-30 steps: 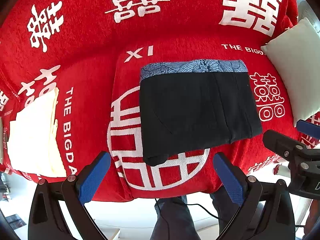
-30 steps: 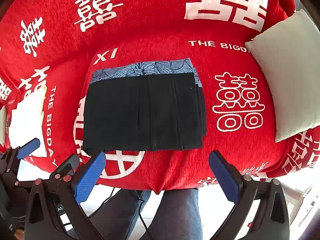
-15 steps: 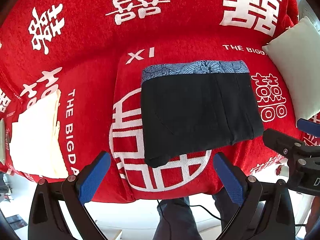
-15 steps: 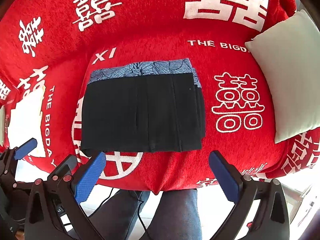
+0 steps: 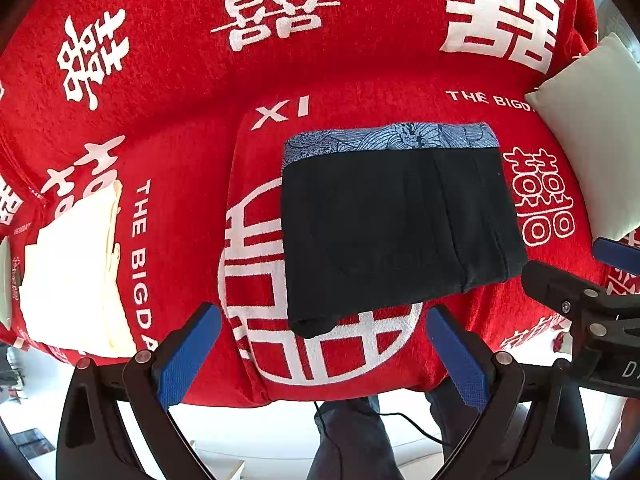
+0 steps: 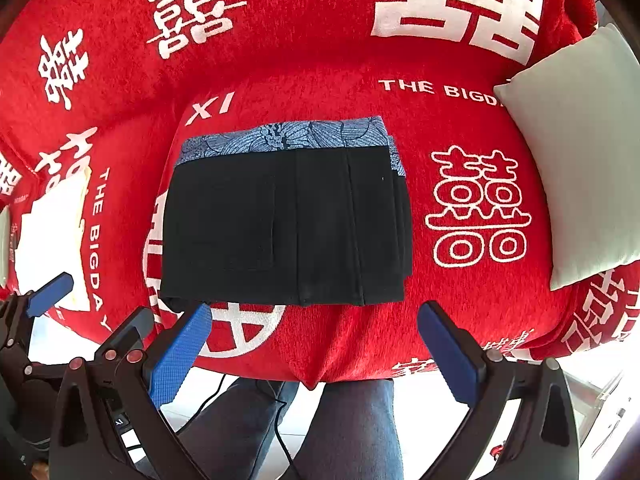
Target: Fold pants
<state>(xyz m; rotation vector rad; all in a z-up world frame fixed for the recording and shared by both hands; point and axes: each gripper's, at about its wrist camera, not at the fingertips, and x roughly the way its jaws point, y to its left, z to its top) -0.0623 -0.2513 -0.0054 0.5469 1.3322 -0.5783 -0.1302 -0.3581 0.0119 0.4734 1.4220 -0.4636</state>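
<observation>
The folded black pants [image 5: 396, 228] lie just beyond both spread-jawed, empty tools, long axis left-right, left hand-held gripper [image 5: 320, 356] nearest their loose near-left corner, right hand-held gripper [image 6: 316, 356] facing the near edge.

Bright even daylight, sharp focus, strong fisheye edge distortion

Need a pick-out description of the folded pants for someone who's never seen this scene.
Find the red cover printed with white characters, then its big white circle emblem. The folded pants lie across that emblem: a black rectangle with a blue patterned band along its far edge, unlike the pale pillow on the right and cream cloth on the left.
</observation>
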